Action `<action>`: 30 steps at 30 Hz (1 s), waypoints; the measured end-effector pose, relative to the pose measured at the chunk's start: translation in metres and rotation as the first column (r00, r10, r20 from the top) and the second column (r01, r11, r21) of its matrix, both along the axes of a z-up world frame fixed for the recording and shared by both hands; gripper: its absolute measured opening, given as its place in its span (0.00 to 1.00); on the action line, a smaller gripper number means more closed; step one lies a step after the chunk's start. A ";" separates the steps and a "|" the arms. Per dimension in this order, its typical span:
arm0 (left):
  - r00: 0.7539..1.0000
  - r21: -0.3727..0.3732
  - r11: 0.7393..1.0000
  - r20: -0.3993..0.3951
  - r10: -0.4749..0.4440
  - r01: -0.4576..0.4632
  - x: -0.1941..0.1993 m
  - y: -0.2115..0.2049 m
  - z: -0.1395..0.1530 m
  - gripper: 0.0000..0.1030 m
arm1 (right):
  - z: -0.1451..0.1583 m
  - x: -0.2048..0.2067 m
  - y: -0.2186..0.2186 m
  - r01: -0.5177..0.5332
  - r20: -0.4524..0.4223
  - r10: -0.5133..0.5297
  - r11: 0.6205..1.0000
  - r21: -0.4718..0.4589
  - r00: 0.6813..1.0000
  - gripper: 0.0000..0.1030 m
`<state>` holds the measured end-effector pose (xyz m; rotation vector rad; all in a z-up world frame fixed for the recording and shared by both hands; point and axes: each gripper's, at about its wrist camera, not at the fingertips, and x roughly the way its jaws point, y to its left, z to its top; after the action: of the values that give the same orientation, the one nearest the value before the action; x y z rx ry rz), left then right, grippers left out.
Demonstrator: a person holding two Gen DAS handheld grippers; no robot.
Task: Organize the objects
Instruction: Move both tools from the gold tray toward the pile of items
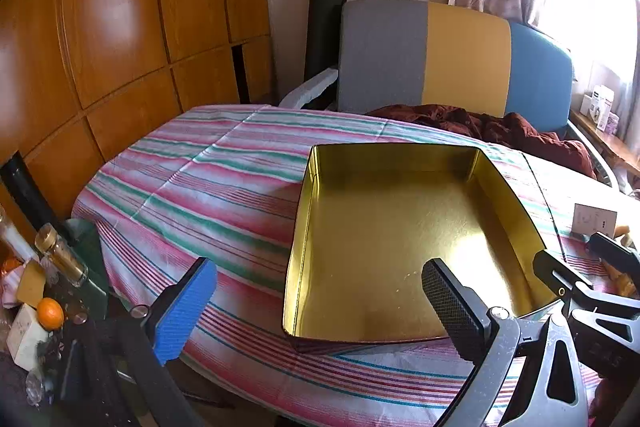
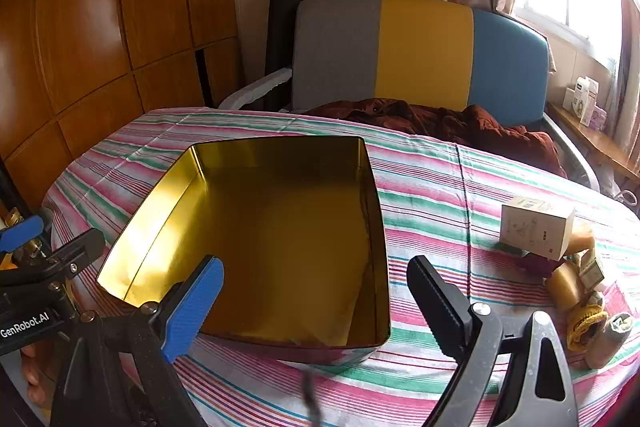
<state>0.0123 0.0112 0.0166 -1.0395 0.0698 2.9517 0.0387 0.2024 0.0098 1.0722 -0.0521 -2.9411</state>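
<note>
**Ana:** Right wrist view puts the gold tin [image 2: 280, 239] in the middle of the bench [image 2: 440, 195], open side up, sitting on the striped cloth, and I see nothing in it.

**Ben:** Same from the left wrist. Bare gold floor, four walls, no lid anywhere in sight. So what goes in?

**Ana:** My guess is the small pile near the bench's right edge: a white carton [image 2: 536, 227] lying on top of some amber bottles [image 2: 564, 283], with something yellow and knitted [image 2: 586, 329] nearer the front edge. All of it is well apart from the tin.

**Ben:** Then I'd judge the organizing barely begun. Tin in place, every object left to move.

**Ana:** Agreed. The right gripper [image 2: 316, 303] hovers over the tin's near right corner, jaws spread wide, nothing between them.

**Ben:** The left gripper [image 1: 320, 303] is the same: jaws wide and empty, above the tin's near left corner and the front edge of the bench.

**Ana:** Beyond the far edge there's a dark red cloth [image 2: 440, 125] bunched on a grey, yellow and blue chair [image 2: 424, 51].

**Ben:** And off the left edge, lower down, an orange [image 1: 50, 313] among some jars. I can't tell whether those belong to the job.
</note>
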 end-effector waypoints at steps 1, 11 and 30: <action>1.000 -0.006 1.000 -0.006 -0.003 0.003 0.001 0.001 0.001 1.00 | 0.000 0.001 0.001 0.002 0.002 -0.002 1.000 -0.003 1.000 0.92; 0.998 -0.031 0.998 -0.018 -0.057 0.057 0.006 0.017 0.005 1.00 | 0.002 0.005 0.022 0.048 0.007 -0.048 0.999 -0.021 0.999 0.92; 0.769 0.116 0.777 0.110 -0.629 0.619 0.010 0.118 -0.004 1.00 | 0.025 0.061 0.186 0.409 0.039 -0.408 0.900 -0.150 0.912 0.92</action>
<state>0.0221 0.1295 0.0127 -0.9718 0.2522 2.2508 0.0996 0.3880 0.0348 1.1720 -0.5665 -3.2204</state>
